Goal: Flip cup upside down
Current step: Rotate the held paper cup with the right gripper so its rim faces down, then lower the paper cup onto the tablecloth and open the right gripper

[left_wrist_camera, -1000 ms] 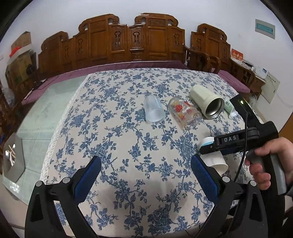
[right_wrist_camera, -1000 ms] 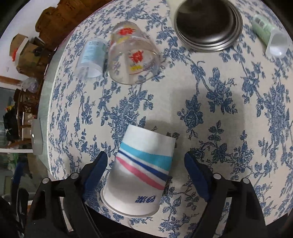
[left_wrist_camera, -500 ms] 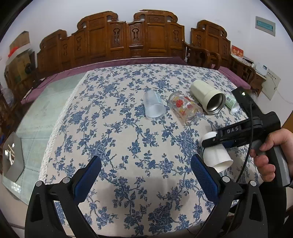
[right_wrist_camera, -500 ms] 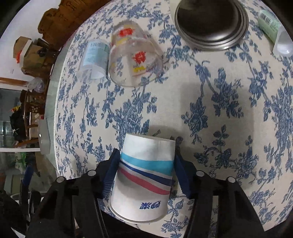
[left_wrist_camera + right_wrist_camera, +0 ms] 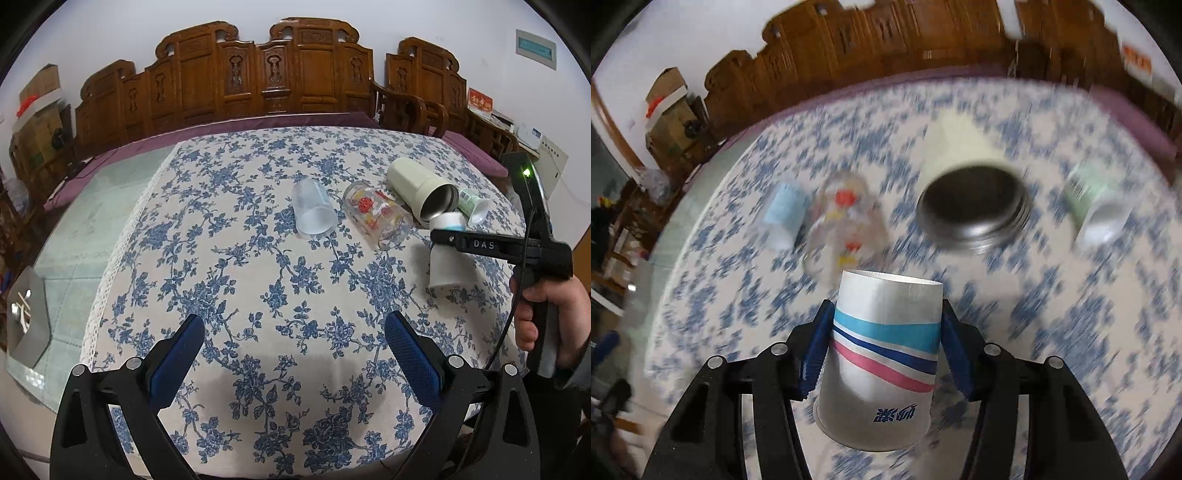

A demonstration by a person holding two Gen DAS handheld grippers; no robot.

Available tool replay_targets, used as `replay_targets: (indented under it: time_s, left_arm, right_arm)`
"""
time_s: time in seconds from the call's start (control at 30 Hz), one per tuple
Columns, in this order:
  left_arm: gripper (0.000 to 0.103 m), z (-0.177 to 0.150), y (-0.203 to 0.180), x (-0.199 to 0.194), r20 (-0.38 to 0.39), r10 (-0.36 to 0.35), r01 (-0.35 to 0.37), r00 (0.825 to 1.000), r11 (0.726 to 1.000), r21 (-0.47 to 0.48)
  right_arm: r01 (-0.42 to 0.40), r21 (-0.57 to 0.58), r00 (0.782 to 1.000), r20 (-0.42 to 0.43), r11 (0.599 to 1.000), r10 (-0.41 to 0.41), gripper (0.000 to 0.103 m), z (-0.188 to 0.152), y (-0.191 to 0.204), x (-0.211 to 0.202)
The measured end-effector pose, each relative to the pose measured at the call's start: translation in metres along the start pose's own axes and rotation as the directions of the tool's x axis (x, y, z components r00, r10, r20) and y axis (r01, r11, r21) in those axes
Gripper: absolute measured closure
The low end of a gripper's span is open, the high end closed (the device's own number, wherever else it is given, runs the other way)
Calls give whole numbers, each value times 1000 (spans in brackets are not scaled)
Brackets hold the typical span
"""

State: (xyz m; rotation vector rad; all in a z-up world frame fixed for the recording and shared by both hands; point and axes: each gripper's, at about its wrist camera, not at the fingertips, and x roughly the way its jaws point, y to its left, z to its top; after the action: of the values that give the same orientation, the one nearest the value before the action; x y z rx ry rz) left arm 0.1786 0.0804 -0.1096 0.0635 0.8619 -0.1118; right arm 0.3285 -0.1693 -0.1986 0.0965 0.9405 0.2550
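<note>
Paper cup (image 5: 884, 354), lower centre of the right wrist frame, gripped between the blue pads of my right claw (image 5: 886, 347), base pointing away, raised off the blurred floral desk (image 5: 1071, 295). My left claw (image 5: 293, 360) hangs open, lower frame, holding nothing.

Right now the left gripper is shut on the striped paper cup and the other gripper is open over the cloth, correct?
Wrong side. The right gripper is shut on the paper cup, as the right wrist view shows. The left gripper is the open one over the cloth.
</note>
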Motion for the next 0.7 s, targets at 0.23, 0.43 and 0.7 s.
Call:
replay_targets:
  time_s: [0.23,0.43,0.7]
  left_arm:
    - [9,0,-1,1,-1,4,-4,1000,1000,4]
    - [9,0,0,-1,5,5,-5,1000,1000,0]
    - [9,2,-1,-4,15,3,-3,1000,1000,-1]
  right_arm:
    - [162,-142,980,140,976,-142,44,-17,21,-3]
    - [235,-191,955,228,953,-190,44,-42,34,-14]
    - [199,-186,965,208,962,-159,44,-66,37,-26]
